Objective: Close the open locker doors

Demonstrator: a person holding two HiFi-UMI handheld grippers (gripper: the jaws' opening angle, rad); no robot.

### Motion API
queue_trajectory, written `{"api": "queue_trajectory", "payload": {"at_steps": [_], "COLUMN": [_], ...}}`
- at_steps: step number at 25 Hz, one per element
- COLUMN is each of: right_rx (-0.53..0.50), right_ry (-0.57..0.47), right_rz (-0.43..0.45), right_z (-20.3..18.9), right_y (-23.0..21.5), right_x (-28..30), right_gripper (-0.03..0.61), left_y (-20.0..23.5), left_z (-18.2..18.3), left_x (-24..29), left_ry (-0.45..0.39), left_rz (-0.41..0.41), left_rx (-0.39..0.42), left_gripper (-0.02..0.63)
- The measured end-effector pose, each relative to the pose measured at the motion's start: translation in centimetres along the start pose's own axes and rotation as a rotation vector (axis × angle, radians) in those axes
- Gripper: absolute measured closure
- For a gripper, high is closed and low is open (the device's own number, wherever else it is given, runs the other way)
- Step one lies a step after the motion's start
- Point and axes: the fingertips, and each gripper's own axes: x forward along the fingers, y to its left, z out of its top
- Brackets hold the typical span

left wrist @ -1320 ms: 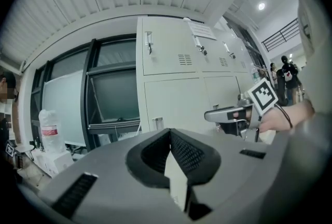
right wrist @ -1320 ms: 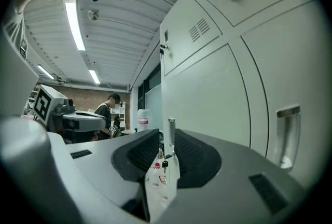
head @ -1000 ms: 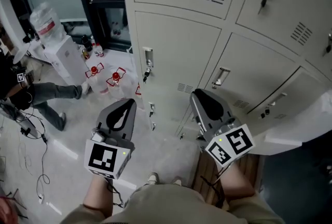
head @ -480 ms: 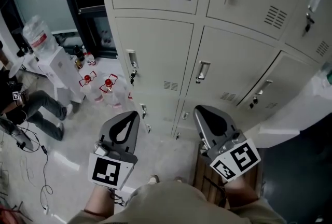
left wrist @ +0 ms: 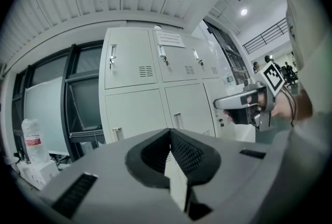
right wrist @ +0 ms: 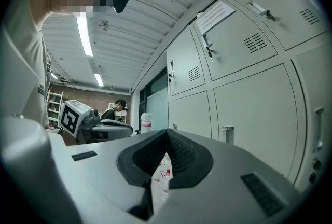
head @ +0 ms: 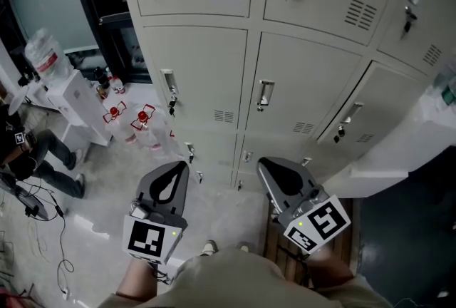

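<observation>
Fingers (left wrist: 181,153) of the left gripper (head: 171,178) are pressed together on nothing, and those of the right gripper (head: 281,175) likewise. Over the last second the locker doors (head: 196,78) have drawn farther off ahead of both fingertips, so more of the bank now shows. Every door ahead of the fingers sits flush and shut. A pale slab (head: 388,153) just right of the right fingers may be a door left open, though that cannot be told. The person seems to have pulled back to check.
</observation>
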Motion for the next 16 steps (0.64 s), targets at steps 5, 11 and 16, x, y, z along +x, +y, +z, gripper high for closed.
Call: {"api": "queue_trajectory", "payload": {"at_steps": [5,11,16], "right_rx": [0.01,0.011,0.011], "right_ry": [-0.009,-0.016,-0.015], "right_rz": [0.001,0.007,0.011], "right_z": [0.1,0.19,0.13], "right_y": [0.15,0.32,0.36], "right_x": [-0.25,0.02,0.33], "right_gripper": [0.572,0.572,0.572], "left_y": [-0.3,-0.16,0.14], "left_z": [0.23,0.36,0.38], "left_x": [-0.03,-0.05,-0.06], "left_ry": [-0.002,-0.003,-0.001], "left_rz": [0.0,-0.001,0.002], "left_rx": [0.001,0.013,0.014], "left_gripper": [0.606,0.606,0.606]}}
